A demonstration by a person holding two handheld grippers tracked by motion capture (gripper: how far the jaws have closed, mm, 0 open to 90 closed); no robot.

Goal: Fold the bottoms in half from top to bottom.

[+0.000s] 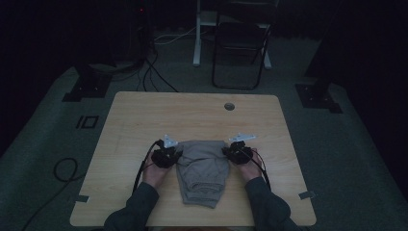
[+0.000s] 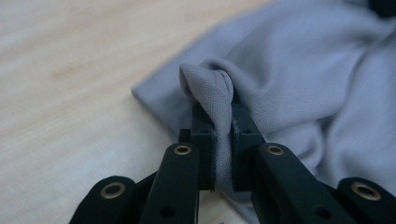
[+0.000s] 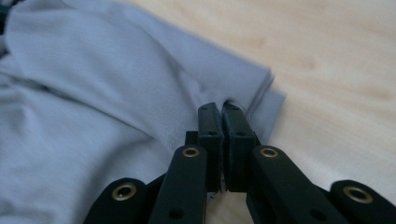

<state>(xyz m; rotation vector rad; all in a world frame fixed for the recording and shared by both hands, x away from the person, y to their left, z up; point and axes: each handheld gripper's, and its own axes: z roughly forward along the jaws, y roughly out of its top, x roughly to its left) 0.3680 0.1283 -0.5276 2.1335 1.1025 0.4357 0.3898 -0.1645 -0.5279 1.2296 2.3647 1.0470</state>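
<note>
Two hand-held grippers are at work, one on each side of a grey cloth (image 1: 202, 168) that lies on the wooden surface (image 1: 144, 115), near the person's edge. The cloth looks folded, with a thick roll at the near end and its far edge running between the two tools.

On the cloth's left far corner, the left hand-held gripper (image 1: 172, 153) has its jaws pressed together on a bunched-up fold. In the left gripper view that fold (image 2: 210, 84) pokes up over the jaw tips like a little bump, with more cloth squeezed down between the jaws. On the right far corner, the right hand-held gripper (image 1: 230, 151) is pinching too. In the right gripper view its jaws are almost touching, with just a thin bit of the cloth's edge (image 3: 233, 103) caught at the tips.

That right grip looks small, so I think it could slip. If the hands pull apart too hard or lift too fast, the thin edge may slide out and that corner would drop. Then the cloth would hang from one side and the neat fold could come undone.

The left bump is thick, so it may hold more than one layer. Lifting might then drag the lower layers along and mess up the fold.
</note>
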